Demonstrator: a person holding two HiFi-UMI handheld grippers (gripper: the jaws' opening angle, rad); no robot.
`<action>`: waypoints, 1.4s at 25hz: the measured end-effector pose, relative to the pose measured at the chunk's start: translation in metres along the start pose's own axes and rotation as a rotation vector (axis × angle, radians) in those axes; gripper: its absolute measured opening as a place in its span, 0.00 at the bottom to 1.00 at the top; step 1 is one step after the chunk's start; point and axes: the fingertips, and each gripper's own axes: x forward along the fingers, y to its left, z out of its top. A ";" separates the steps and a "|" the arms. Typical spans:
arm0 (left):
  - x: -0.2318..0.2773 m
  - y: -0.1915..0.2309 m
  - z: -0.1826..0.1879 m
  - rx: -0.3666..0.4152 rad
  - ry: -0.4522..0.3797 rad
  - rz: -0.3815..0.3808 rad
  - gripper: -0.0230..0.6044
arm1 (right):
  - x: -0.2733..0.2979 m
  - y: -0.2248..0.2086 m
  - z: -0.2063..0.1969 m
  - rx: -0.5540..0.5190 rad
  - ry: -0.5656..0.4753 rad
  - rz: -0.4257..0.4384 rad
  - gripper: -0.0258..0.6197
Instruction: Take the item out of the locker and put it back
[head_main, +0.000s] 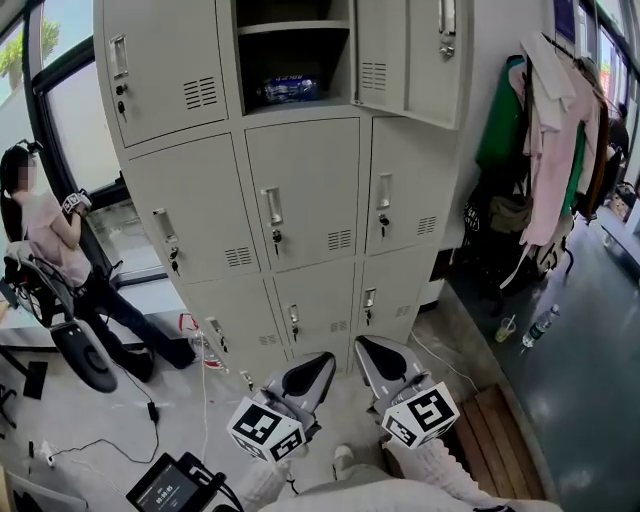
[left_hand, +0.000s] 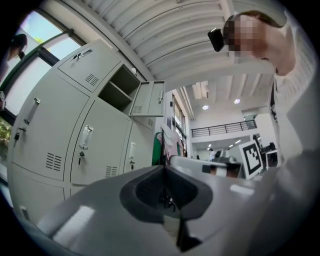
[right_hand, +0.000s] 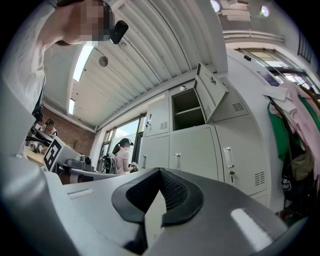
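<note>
Two tongs are seen low in the head view, side by side above the floor (head_main: 120, 410) and well short of the locker bank (head_main: 300, 200): the left tongs (head_main: 318, 368) and the right tongs (head_main: 375, 350). The left marker cube (head_main: 265, 428) and the right marker cube (head_main: 420, 412) are nearest the camera.

Only in this view is the item (head_main: 290, 90) shown. It is a bluish packet lying near the middle of the bottom of the open compartment (head_main: 250, 60), under the inner shelf (head_main: 295, 27), at the top of the middle column. It is well apart from both tongs. The door (head_main: 410, 55) is swung out to the right. A seated person (head_main: 50, 235) is seen at the left edge and hanging clothes (head_main: 550, 150) at the right.

In the two gripper views the open compartment is looked into from below, so its shelf edge is shown but the item is not. In the left gripper view the jaws are closed together with nothing between them. In the right gripper view they are likewise closed and empty. The other tongs' marker cube is caught at the side of each gripper view.

Both tongs are held about level, tipped slightly upward and pointed at the lockers.
</note>
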 end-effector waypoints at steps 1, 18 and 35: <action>0.012 0.012 0.007 0.011 -0.010 0.006 0.05 | 0.013 -0.012 0.003 -0.006 -0.007 0.006 0.04; 0.135 0.134 0.044 0.078 -0.046 0.058 0.05 | 0.155 -0.119 0.007 -0.010 -0.042 0.095 0.04; 0.160 0.224 0.128 0.191 -0.131 -0.040 0.05 | 0.270 -0.132 0.051 -0.142 -0.127 0.063 0.04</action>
